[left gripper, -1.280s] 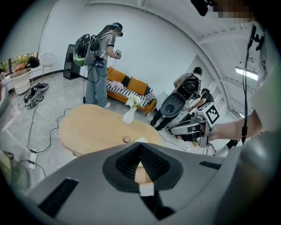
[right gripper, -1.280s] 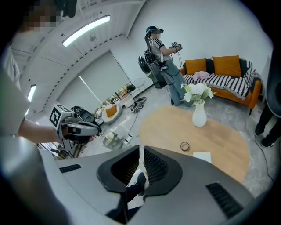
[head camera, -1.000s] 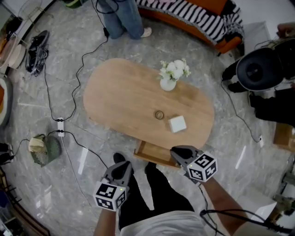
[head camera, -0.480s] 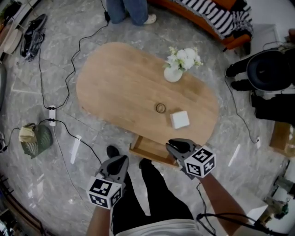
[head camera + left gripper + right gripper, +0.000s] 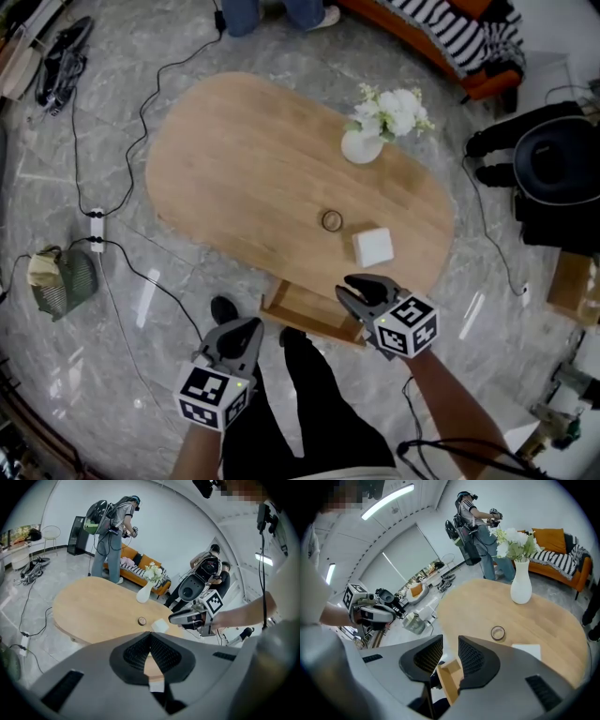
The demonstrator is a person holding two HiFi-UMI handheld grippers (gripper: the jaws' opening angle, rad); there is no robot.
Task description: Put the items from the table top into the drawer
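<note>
Drawer of light wood (image 5: 309,309) stands open at six o'clock of oval wooden table (image 5: 234,169). Right gripper (image 5: 361,291) jaws just opening, apart, empty; left gripper (image 5: 242,330) jaws together, empty.

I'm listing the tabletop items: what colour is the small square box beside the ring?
White; the box shows best in the head view.

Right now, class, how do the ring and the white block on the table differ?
The ring is round, hollow and dark; the white block is square, solid and pale. The ring lies flat; the block stands taller. Both rest on the table, apart, outside the drawer.
</note>
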